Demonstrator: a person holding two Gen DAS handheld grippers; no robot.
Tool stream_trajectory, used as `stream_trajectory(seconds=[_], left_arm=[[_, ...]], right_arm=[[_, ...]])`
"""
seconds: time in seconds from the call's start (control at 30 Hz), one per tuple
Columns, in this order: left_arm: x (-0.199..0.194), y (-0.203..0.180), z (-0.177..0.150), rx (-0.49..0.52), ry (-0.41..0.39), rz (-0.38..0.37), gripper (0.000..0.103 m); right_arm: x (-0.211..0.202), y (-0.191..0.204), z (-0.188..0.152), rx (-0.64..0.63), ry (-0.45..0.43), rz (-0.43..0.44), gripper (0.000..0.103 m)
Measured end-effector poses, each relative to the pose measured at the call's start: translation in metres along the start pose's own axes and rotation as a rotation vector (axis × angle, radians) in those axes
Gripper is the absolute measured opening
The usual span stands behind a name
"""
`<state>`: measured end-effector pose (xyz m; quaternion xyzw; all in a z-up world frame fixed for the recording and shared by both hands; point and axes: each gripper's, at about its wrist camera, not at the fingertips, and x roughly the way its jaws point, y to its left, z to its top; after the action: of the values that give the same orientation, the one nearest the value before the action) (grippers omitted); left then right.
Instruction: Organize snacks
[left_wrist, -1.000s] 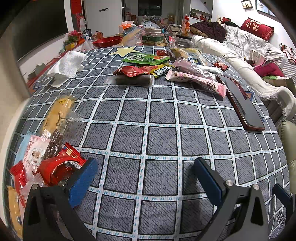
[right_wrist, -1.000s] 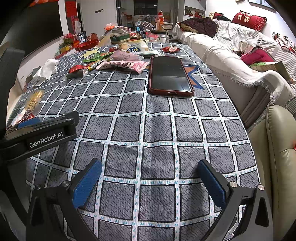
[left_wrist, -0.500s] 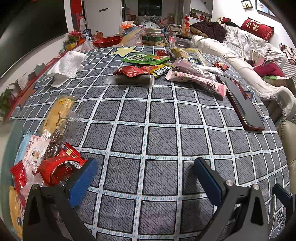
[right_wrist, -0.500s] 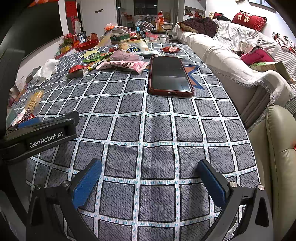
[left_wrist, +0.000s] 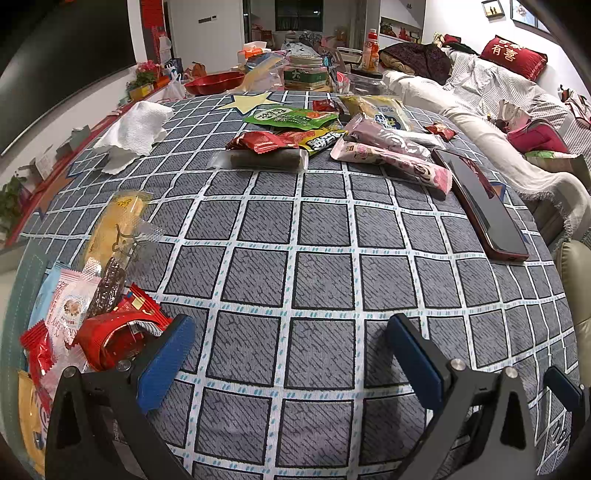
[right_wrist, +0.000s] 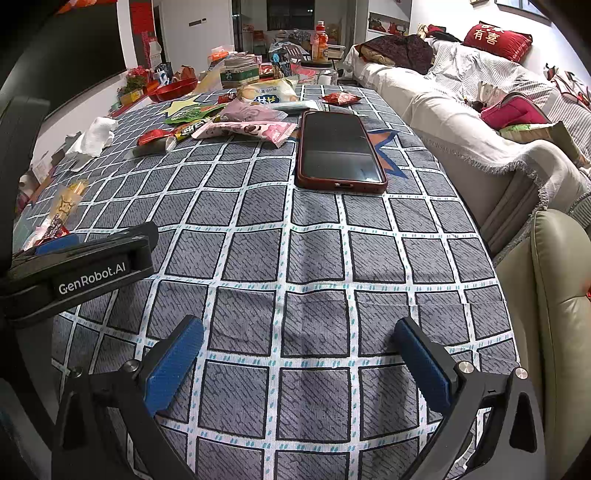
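Snack packets lie on a grey checked tablecloth (left_wrist: 295, 280). A far group holds a green packet (left_wrist: 290, 117), a red packet (left_wrist: 264, 141), a clear-wrapped dark bar (left_wrist: 260, 159) and a pink packet (left_wrist: 391, 160). A near-left pile has a yellow packet (left_wrist: 118, 221), a pink-white packet (left_wrist: 68, 308) and a red wrapper (left_wrist: 118, 338). My left gripper (left_wrist: 290, 360) is open and empty above the cloth, its left finger beside the red wrapper. My right gripper (right_wrist: 301, 363) is open and empty near the front edge. The pink packet (right_wrist: 245, 130) shows far ahead in the right wrist view.
A phone in a red case (left_wrist: 480, 205) (right_wrist: 338, 149) lies right of the far snacks. A white tissue (left_wrist: 135, 129) lies at far left. Bowls, jars and bottles stand behind the table. A sofa (right_wrist: 461, 122) runs along the right. The left gripper's body (right_wrist: 77, 269) shows at the right view's left.
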<state>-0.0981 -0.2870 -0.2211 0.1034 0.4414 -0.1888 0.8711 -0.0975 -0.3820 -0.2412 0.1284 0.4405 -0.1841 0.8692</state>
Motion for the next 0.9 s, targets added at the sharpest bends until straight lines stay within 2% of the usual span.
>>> stream_trajectory(seconds=[0.2, 0.3, 0.37, 0.5, 0.53, 0.63, 0.7, 0.83, 0.9], left_arm=[[-0.002, 0.000, 0.001, 0.005, 0.019, 0.000, 0.103], [-0.003, 0.003, 0.012, 0.056, 0.211, -0.034, 0.103], [-0.004, 0.005, 0.017, 0.100, 0.296, -0.045, 0.103], [0.003, 0.008, 0.025, 0.158, 0.377, -0.055, 0.103], [0.004, 0.008, 0.027, 0.170, 0.395, -0.055, 0.103], [0.015, 0.015, 0.038, 0.179, 0.462, -0.067, 0.103], [0.013, 0.024, 0.053, 0.156, 0.457, -0.081, 0.103], [-0.031, 0.051, 0.078, 0.151, 0.388, -0.119, 0.103], [-0.048, 0.076, 0.098, 0.146, 0.329, -0.085, 0.103]], right_arm=[[0.001, 0.001, 0.000, 0.000, -0.001, 0.000, 0.103], [0.001, 0.003, 0.002, 0.000, 0.000, 0.000, 0.103], [0.000, 0.002, 0.001, 0.006, 0.009, -0.003, 0.103], [0.004, -0.001, 0.011, 0.053, 0.130, -0.027, 0.103], [0.006, -0.008, 0.003, 0.058, 0.156, -0.027, 0.103], [0.010, -0.011, 0.007, 0.060, 0.221, -0.025, 0.103], [0.014, -0.013, 0.009, 0.059, 0.273, -0.022, 0.103], [0.024, -0.012, 0.022, 0.059, 0.427, -0.023, 0.103], [0.015, -0.005, 0.030, 0.054, 0.420, -0.013, 0.103]])
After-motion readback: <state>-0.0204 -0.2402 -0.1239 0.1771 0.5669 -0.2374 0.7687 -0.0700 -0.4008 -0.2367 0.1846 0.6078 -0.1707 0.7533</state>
